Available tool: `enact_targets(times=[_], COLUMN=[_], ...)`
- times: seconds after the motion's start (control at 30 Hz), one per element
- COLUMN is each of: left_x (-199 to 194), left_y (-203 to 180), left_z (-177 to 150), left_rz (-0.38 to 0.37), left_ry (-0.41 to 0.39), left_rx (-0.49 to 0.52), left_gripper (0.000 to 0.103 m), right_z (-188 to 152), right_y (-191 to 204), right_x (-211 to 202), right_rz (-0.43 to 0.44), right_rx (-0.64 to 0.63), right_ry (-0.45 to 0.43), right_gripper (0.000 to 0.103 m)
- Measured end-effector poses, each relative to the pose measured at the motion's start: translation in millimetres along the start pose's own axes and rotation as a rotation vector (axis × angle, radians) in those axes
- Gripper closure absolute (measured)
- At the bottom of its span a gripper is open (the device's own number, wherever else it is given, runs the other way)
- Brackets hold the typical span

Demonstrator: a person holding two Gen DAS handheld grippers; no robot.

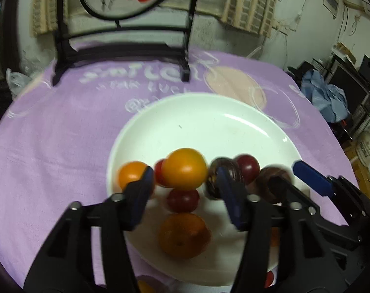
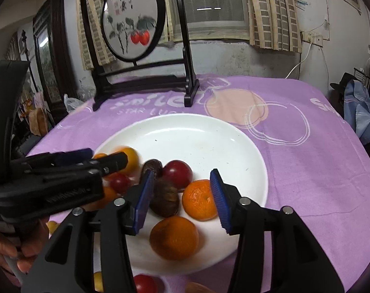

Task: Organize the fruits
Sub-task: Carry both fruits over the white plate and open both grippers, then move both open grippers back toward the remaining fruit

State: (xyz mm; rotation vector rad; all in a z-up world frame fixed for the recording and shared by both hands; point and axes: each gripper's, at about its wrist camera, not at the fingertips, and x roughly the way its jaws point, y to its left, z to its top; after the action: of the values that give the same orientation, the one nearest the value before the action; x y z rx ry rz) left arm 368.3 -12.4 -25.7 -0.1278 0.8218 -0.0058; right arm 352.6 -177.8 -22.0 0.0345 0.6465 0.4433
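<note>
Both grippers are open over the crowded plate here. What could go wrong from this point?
The fruits sit bunched on the white plate, so the right gripper, open around the dark fruit, may knock the mandarin aside. The left gripper works close beside it, so the two could collide. Round fruit might roll onto the purple cloth.

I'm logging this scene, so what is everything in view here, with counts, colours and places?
plate: one, white, on the cloth, fruit on its near half
mandarins: two, orange, near right of the plate
tomatoes: two yellow-orange, several red, plate's left and centre
dark fruits: two, brown-purple, mid-plate
loose fruit: red and yellow, few, off the plate's near edge
tablecloth: one, purple, covers the table
round painted screen: one, black stand, behind the plate
left hand-held gripper: open, over the tomatoes
right hand-held gripper: open, over the dark fruits and mandarins
</note>
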Motion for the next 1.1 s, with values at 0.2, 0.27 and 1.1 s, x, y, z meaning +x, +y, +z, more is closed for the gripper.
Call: enact_targets(times=[0.2,0.27,1.1], left_x=[-67,-87,-105], left_y=[15,26,106], left_z=[-6,-17,-64], left_rz=[-0.054,-0.012,0.207], left_ry=[-0.13,-0.187,-0.104], left_rx=[-0.031,-0.024,-0.178], left_gripper=[0.006,0.004,0.002], right_z=[-12,-22,-116], right_y=[13,19,70], right_x=[-39,-43,-66], right_rz=[0.062,0.071,0.194], right_rx=[0.001,-0.012,-0.203], right_ry=[-0.031,-0.013,0.33], right_gripper=[0.051,0.051,0.038])
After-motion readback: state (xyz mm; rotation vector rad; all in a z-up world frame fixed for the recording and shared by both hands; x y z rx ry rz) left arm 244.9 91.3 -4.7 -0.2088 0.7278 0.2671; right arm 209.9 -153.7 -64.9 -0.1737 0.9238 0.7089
